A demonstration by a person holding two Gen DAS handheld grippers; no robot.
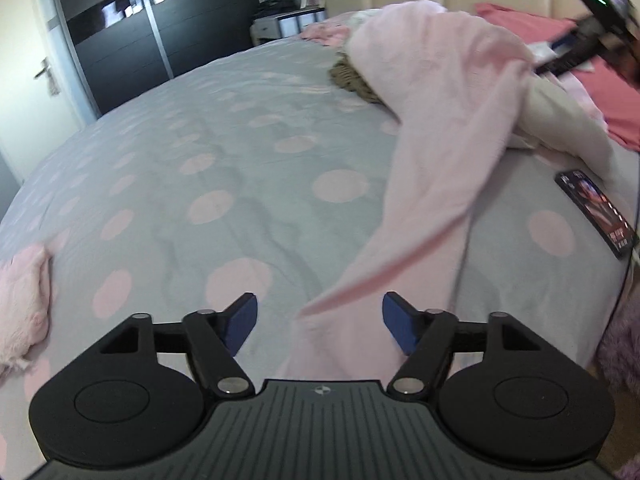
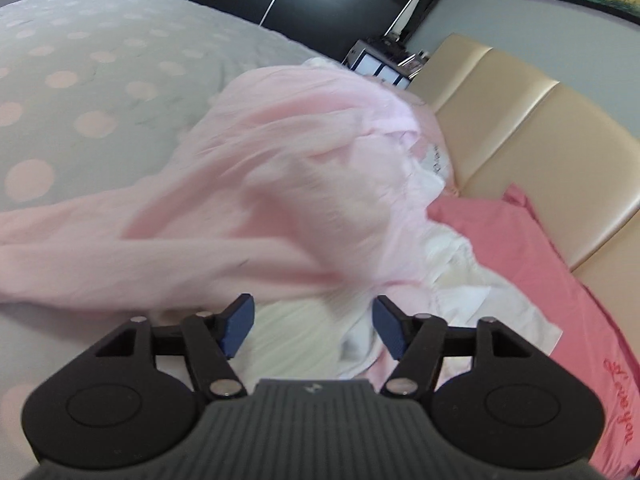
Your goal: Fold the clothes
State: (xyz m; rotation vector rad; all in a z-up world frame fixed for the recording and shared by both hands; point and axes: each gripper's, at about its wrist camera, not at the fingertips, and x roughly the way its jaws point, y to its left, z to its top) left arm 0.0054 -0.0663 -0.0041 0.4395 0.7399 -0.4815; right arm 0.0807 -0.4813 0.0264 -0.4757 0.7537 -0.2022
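A pale pink garment (image 1: pixel 432 128) lies crumpled on the grey bed with pink dots (image 1: pixel 208 152), one long part trailing down toward my left gripper (image 1: pixel 319 322). That gripper is open and empty, its blue pads either side of the garment's end. In the right wrist view the pink garment (image 2: pixel 288 184) is heaped over white clothes (image 2: pixel 452 280). My right gripper (image 2: pixel 313 326) is open and empty just above the white cloth. The right gripper also shows at the top right of the left wrist view (image 1: pixel 600 20).
A phone (image 1: pixel 596 212) lies on the bed's right side. A brown knitted item (image 1: pixel 352 76) sits under the pile. A bright pink pillow (image 2: pixel 540 264) lies against the beige headboard (image 2: pixel 520 120). A folded pink piece (image 1: pixel 20 304) lies at the left edge. A dark wardrobe (image 1: pixel 160 20) stands behind.
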